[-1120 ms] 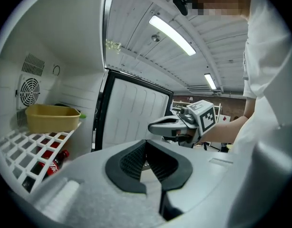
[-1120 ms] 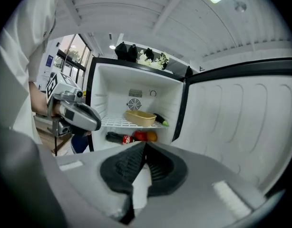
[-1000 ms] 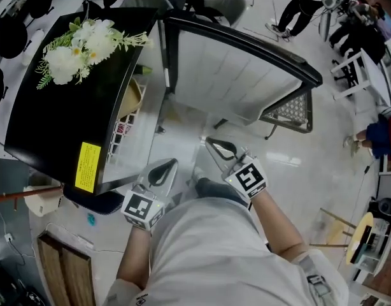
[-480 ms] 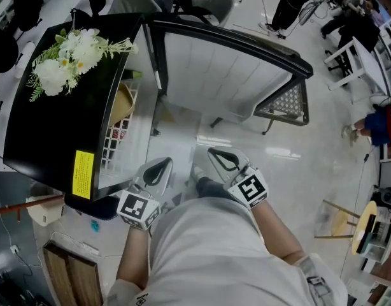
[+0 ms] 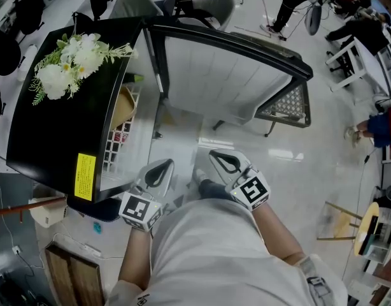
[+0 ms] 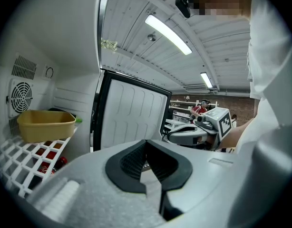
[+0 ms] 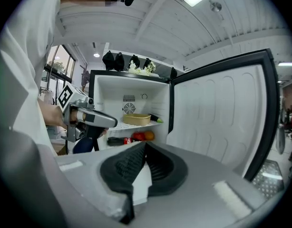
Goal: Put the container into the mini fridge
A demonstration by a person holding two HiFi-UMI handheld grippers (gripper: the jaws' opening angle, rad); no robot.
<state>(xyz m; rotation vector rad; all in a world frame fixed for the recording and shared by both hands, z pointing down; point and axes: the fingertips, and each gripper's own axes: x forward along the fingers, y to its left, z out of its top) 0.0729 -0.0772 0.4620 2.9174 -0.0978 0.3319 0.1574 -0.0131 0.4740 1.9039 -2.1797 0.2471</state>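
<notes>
Mini fridge [image 5: 62, 132]: black cabinet, white interior, standing on the floor. Yellow label [image 5: 85, 168] on its top near the front edge.
Door [image 5: 227, 75]: swung fully open, white inner liner showing.
Artificial flowers [image 5: 68, 62]: white with green leaves, lying on the fridge top.
Wire shelf [image 6: 22, 160]: white, upper level of the interior.
Container [image 6: 45, 124]: yellow tub, resting on the wire shelf inside the fridge, in front of the fan grille.
Left gripper [image 5: 158, 171]: jaws closed together, nothing between them, held in front of the open fridge.
Right gripper [image 5: 222, 160]: jaws closed together, empty, just beside the left.
Cola bottle [image 7: 118, 140]: lying below the shelf, next to red and orange fruit [image 7: 142, 136].
</notes>
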